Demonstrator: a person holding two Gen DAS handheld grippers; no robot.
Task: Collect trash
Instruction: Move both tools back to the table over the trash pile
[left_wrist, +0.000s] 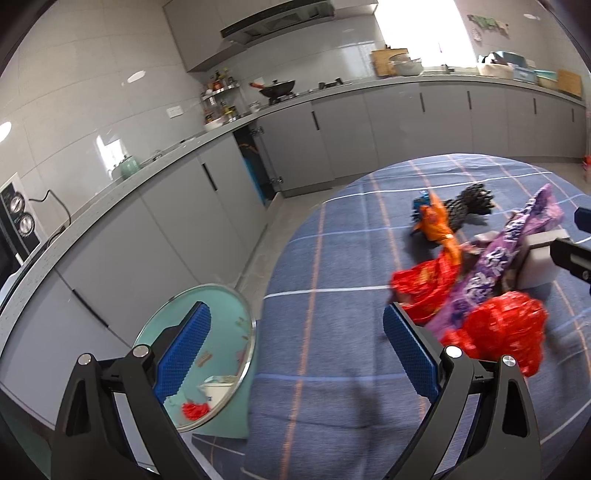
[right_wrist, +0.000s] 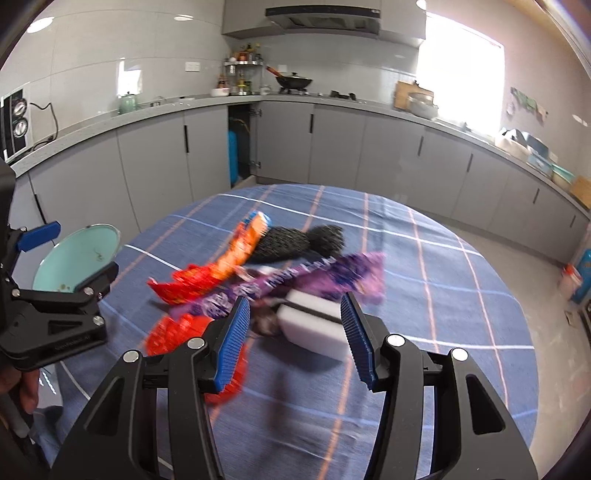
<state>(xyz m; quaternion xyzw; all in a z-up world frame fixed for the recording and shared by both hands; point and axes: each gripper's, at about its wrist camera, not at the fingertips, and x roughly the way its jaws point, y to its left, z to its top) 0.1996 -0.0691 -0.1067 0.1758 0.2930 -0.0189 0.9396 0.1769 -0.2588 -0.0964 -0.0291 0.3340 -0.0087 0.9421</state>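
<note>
A heap of wrappers lies on the round table with the blue checked cloth (right_wrist: 424, 258): a purple wrapper (right_wrist: 295, 277) (left_wrist: 495, 258), red wrappers (right_wrist: 184, 282) (left_wrist: 495, 328), an orange wrapper (right_wrist: 243, 243) (left_wrist: 436, 221) and black netting (right_wrist: 295, 240) (left_wrist: 472, 201). A white sponge block (right_wrist: 314, 325) (left_wrist: 535, 266) sits by the heap. A teal bin (left_wrist: 218, 354) (right_wrist: 77, 258) stands left of the table with scraps inside. My left gripper (left_wrist: 295, 328) is open, between bin and heap. My right gripper (right_wrist: 293, 314) is open just before the sponge.
Grey kitchen cabinets (right_wrist: 332, 144) and counter run behind the table, one door open. A wok (right_wrist: 293, 81), spice rack and kettle stand on the counter. A microwave (right_wrist: 14, 118) is at far left. Tiled floor shows right of the table.
</note>
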